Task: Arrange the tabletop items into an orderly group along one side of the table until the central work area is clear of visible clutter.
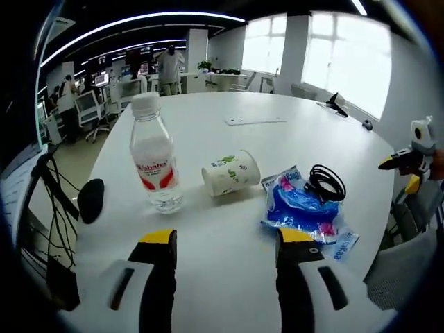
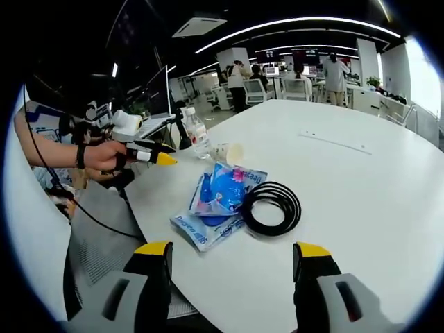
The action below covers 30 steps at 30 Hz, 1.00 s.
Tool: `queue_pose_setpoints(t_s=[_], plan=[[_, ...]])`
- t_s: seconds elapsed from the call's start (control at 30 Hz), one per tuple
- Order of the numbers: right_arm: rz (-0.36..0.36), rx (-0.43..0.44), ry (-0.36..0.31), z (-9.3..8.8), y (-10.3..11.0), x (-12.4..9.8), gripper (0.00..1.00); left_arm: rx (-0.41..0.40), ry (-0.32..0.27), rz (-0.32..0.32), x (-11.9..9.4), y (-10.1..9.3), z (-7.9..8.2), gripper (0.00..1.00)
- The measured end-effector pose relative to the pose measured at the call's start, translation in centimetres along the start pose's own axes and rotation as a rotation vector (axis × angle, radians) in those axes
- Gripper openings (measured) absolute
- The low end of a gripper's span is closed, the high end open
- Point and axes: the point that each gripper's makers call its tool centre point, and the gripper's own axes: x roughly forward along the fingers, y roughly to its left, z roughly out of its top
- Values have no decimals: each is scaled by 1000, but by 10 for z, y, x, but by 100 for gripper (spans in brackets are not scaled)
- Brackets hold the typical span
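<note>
Table: white, rounded; items sit grouped near one edge, the far surface mostly bare.
Water bottle: stands upright, long axis vertical, white cap up, red label; left of the cup in the left gripper view. In the right gripper view it stands at the far left table edge, small and partly hard to read.
Blue packet: lies flat, long axis running from the cup side toward the near right edge; its near end reaches close to the table rim. In the right gripper view it lies just left of the cable, touching or slightly under it.
Paper cup: lies on its side, long axis roughly left-right, between the bottle and the packet; in the right gripper view its open mouth faces the camera.
Black cable: coiled flat loop; sits on the far right corner of the packet in the left gripper view.
Left gripper: jaws wide apart, hovering over bare table, holding and touching nothing. In the right gripper view it is held in a hand off the left table edge; its spread is unclear there.
Right gripper: jaws wide apart, nothing between them, above the near table edge.
Background: desks, chairs and people, too small to detail.
</note>
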Motion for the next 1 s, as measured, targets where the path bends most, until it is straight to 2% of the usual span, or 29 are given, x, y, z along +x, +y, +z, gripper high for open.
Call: queue_pose_setpoints(t_s=[0.3, 0.5, 0.73, 0.83, 1.0], plan=[[-3, 2, 6, 0, 0, -1, 72, 34, 2, -17, 10, -2, 7, 57], [4, -1, 8, 2, 4, 1, 72, 147, 21, -39, 14, -16, 18, 56], [6, -5, 11, 2, 3, 2, 72, 296, 54, -63, 32, -25, 28, 55], [4, -2, 10, 2, 1, 1, 72, 365, 67, -65, 38, -26, 35, 55], [-1, 8, 14, -2, -1, -1, 72, 422, 83, -71, 49, -23, 42, 54]])
